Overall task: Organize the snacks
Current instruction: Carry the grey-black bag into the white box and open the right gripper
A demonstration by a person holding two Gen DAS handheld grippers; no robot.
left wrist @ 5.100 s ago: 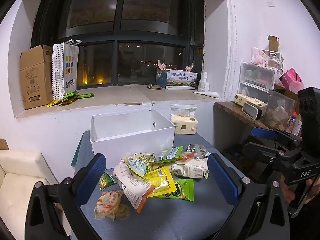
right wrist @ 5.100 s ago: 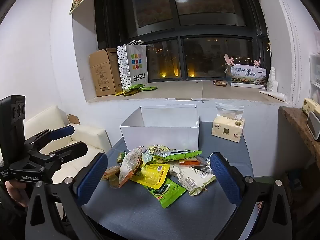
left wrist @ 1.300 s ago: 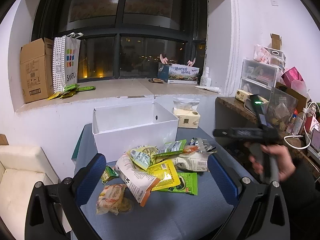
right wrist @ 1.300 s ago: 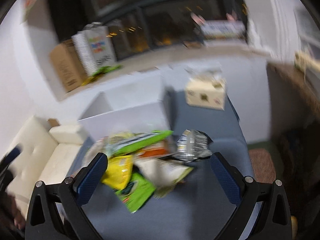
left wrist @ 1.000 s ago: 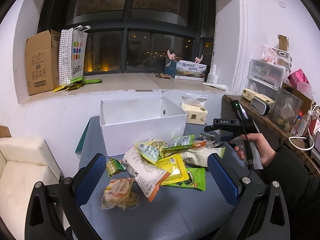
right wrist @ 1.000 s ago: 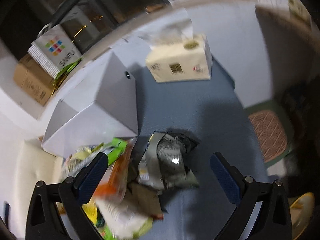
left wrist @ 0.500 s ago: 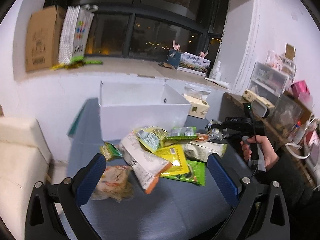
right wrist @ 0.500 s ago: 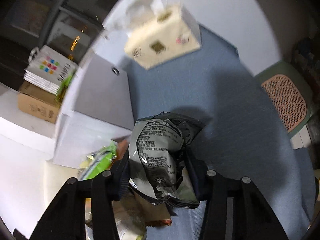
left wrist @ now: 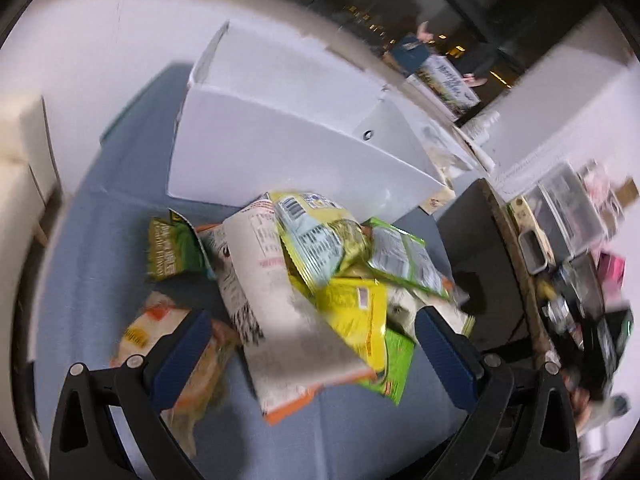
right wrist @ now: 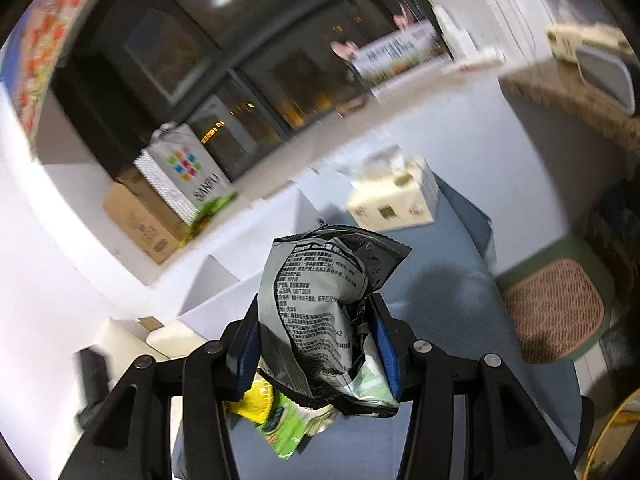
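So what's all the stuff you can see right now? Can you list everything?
Silver and black snack bag: one, pinched in the right gripper, lifted.
White box: one, open, behind the snack pile.
White and orange snack bag: one, front of the pile.
Yellow snack bag: one, middle of the pile.
Green snack bags: several in the pile; blur hides the exact count.
Pale orange snack bag: one, under the left gripper's left finger.
Blue table: one, under everything.
Tissue box: one, cream, far end of the table.
Cardboard box: one, brown, windowsill.
Shopping bag: one, white, beside it.
Left gripper: open over the pile.
Right gripper: shut on the bag.
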